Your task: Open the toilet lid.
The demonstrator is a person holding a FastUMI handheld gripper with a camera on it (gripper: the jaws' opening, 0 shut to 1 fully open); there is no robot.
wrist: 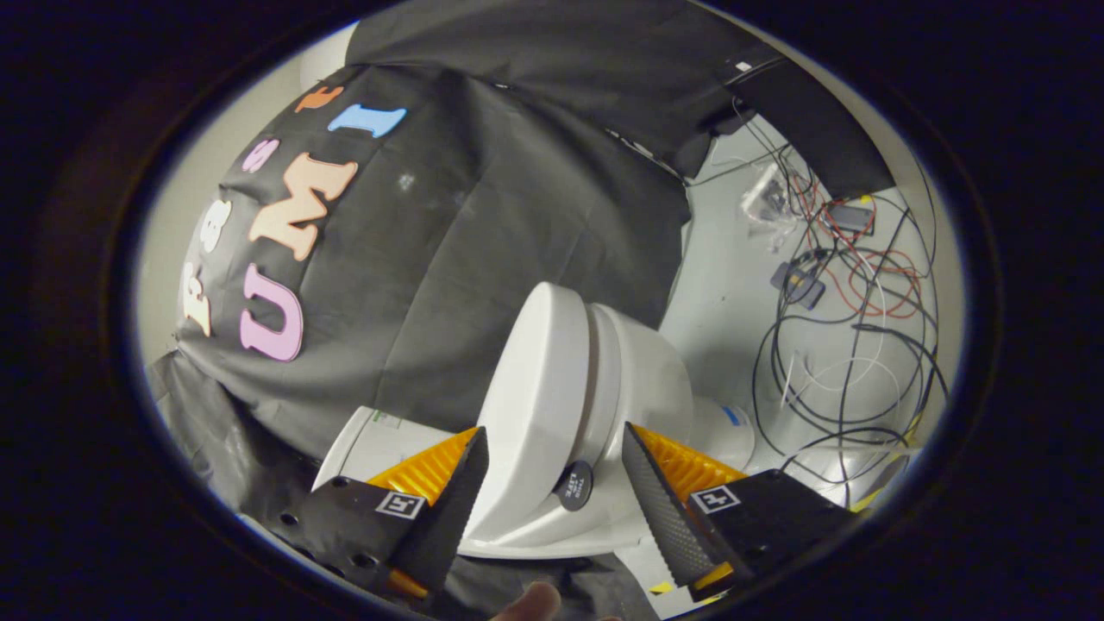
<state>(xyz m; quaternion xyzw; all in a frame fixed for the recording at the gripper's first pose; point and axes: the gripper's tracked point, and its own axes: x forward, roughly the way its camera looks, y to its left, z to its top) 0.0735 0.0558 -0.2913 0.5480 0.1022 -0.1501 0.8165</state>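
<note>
The view is rolled sideways, so the grey floor lies off to the right. The white toilet lid [528, 405] rests against the seat [598, 379] with only a thin seam between them, and the bowl [657, 379] is beyond the seat. My gripper [552, 429] is open. Its two black-and-orange fingers straddle the near end of the lid and seat, one finger [453, 496] on the lid's outer side and the other on the bowl's side. I cannot tell if either finger touches. A round black sticker [573, 485] sits between the fingers.
The white tank [366, 444] shows behind the left finger. A tangle of black, red and white cables [849, 293] lies on the grey floor [724, 293] past the bowl. Black cloth hangs behind the toilet. A person's fingertip [535, 601] shows just behind the fingers.
</note>
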